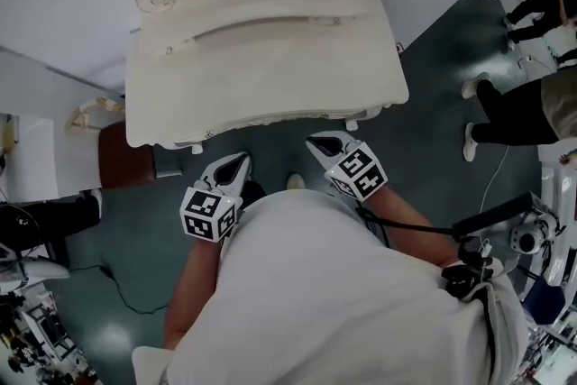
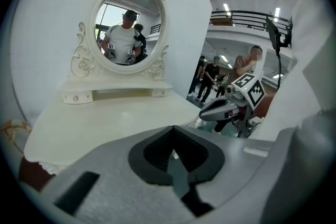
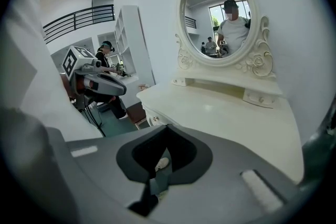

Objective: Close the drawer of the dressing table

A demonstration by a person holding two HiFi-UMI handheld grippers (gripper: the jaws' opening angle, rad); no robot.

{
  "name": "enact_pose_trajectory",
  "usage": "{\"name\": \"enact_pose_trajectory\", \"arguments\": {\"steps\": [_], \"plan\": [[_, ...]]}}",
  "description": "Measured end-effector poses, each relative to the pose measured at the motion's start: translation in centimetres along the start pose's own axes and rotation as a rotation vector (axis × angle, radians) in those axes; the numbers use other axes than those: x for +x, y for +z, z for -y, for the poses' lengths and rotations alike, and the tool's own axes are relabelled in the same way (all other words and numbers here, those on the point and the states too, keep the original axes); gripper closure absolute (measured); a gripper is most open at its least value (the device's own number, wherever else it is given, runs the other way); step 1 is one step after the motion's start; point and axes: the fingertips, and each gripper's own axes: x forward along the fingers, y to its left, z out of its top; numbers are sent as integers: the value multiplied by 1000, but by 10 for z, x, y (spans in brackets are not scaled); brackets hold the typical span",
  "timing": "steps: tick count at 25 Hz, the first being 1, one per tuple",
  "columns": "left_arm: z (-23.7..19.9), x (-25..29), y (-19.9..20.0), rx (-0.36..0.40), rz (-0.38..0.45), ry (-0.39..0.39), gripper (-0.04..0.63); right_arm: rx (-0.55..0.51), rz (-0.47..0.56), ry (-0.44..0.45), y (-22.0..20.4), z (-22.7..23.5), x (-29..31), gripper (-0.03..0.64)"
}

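The cream dressing table (image 1: 261, 59) with its oval mirror (image 3: 220, 16) stands against the wall in front of me. Its drawer front (image 3: 152, 115), with a small knob, looks flush under the tabletop's edge. My left gripper (image 1: 233, 169) hovers just short of the table's front edge, jaws shut and holding nothing. My right gripper (image 1: 325, 144) hangs beside it, closer to the edge, also shut and empty. In the left gripper view the shut left gripper (image 2: 174, 131) points over the tabletop (image 2: 115, 118), with the right gripper (image 2: 220, 110) on its right. The right gripper view looks past the right gripper (image 3: 167, 128) to the left gripper (image 3: 107, 86).
A brown seat (image 1: 122, 153) stands left of the table. People (image 1: 509, 108) stand on the dark floor at the right. A camera rig (image 1: 532, 239) and cables lie at the lower right. A white shelf unit (image 3: 131, 39) stands left of the table.
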Motion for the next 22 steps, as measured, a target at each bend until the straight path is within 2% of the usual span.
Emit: {"name": "enact_pose_trajectory", "arguments": {"steps": [9, 22], "plan": [[-8, -2, -17, -23, -9, 22, 592, -22, -10, 19, -5, -6, 12, 617], [-30, 11, -9, -12, -38, -28, 592, -4, -40, -13, 3, 5, 24, 617]]}}
